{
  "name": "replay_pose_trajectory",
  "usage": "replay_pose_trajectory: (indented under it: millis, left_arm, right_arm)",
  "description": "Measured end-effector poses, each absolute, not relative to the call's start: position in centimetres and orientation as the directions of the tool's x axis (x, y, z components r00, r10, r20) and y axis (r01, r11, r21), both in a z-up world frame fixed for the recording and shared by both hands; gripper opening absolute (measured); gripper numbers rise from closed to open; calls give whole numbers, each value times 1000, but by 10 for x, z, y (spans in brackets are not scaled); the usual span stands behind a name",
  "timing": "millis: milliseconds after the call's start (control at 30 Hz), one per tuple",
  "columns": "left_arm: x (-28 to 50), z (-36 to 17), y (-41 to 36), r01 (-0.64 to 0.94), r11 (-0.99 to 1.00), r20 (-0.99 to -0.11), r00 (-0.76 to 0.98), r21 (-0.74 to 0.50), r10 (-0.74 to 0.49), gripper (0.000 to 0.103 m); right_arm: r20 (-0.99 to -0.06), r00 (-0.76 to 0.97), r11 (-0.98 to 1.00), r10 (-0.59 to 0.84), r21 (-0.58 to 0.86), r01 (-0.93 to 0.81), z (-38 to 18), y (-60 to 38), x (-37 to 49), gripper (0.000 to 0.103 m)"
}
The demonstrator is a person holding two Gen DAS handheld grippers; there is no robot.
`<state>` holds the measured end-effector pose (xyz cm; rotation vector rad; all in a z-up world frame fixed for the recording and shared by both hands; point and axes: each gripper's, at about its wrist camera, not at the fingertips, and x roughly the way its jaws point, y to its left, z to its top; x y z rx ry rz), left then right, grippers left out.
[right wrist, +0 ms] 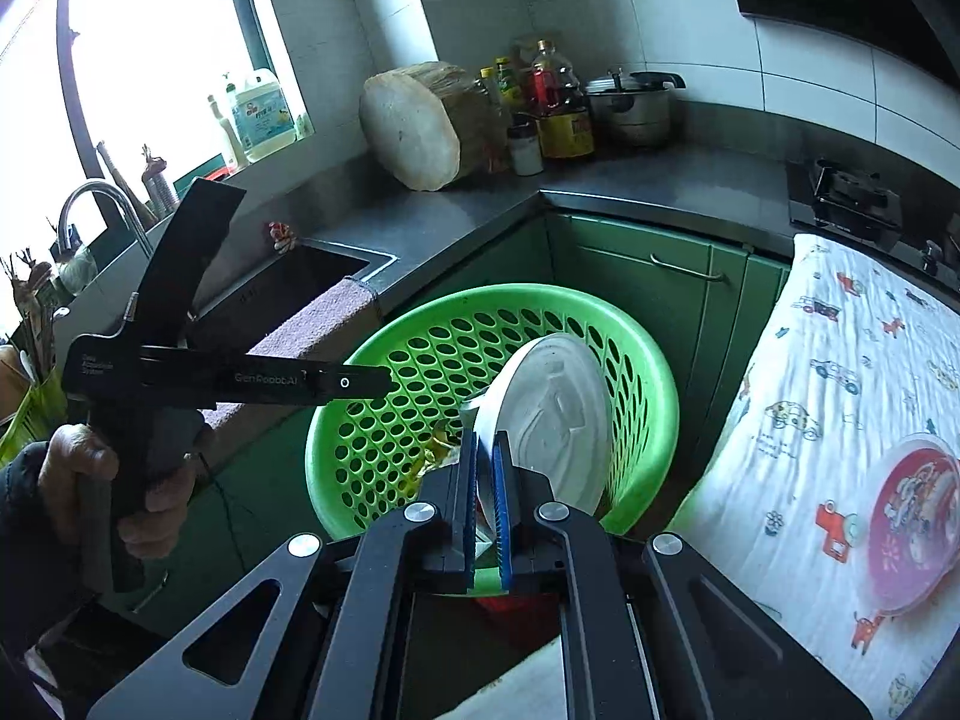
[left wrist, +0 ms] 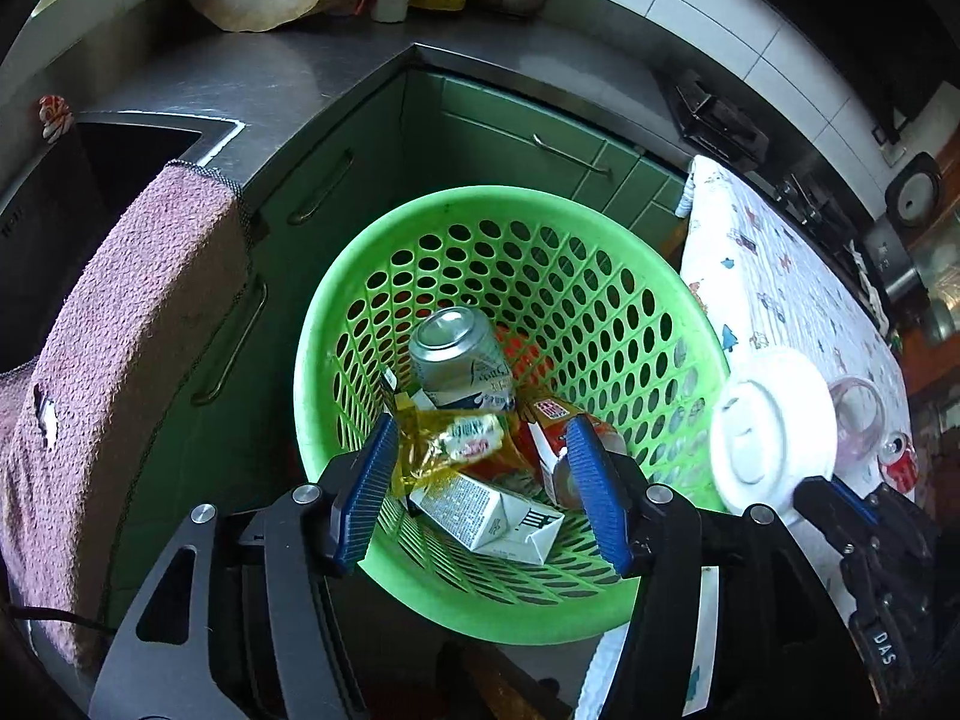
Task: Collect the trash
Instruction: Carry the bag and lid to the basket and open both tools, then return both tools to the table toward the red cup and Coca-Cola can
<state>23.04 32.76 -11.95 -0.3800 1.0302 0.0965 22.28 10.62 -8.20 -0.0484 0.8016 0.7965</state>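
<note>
A green perforated basket (left wrist: 660,312) stands on the floor in the corner of the green cabinets. In it lie a silver can (left wrist: 459,360), a yellow wrapper (left wrist: 456,444), a white carton (left wrist: 486,516) and a red packet (left wrist: 552,420). My left gripper (left wrist: 480,438) hangs open over the basket, its blue pads clear of the wrapper below. My right gripper (right wrist: 486,450) is shut on the rim of a white disposable bowl (right wrist: 552,414), held tilted above the basket (right wrist: 384,396). In the left wrist view the bowl (left wrist: 774,426) sits beside the basket's right rim.
A table under a cartoon-print cloth (right wrist: 840,360) stands right of the basket, with a lidded plastic bowl (right wrist: 912,516), a pink cup (left wrist: 858,414) and a red can (left wrist: 897,456). A pink towel (left wrist: 138,312) drapes over the sink edge at left. A hand (right wrist: 78,462) grips the left tool.
</note>
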Motion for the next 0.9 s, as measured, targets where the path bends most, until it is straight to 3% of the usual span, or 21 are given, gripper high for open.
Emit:
replay_pose_trajectory:
  millis: [133, 467, 900]
  left_arm:
    - [230, -116, 330, -262, 928, -847, 523, -266, -96, 65]
    - [242, -110, 307, -215, 933, -838, 528, -290, -139, 66]
    - [259, -82, 174, 47, 944, -795, 527, -327, -301, 76]
  right_arm:
    - [-668, 411, 713, 620, 260, -651, -91, 115, 228, 9]
    - [-637, 458, 737, 621, 275, -617, -79, 85, 215, 29]
    - [-608, 637, 877, 475, 260, -405, -54, -58, 174, 49]
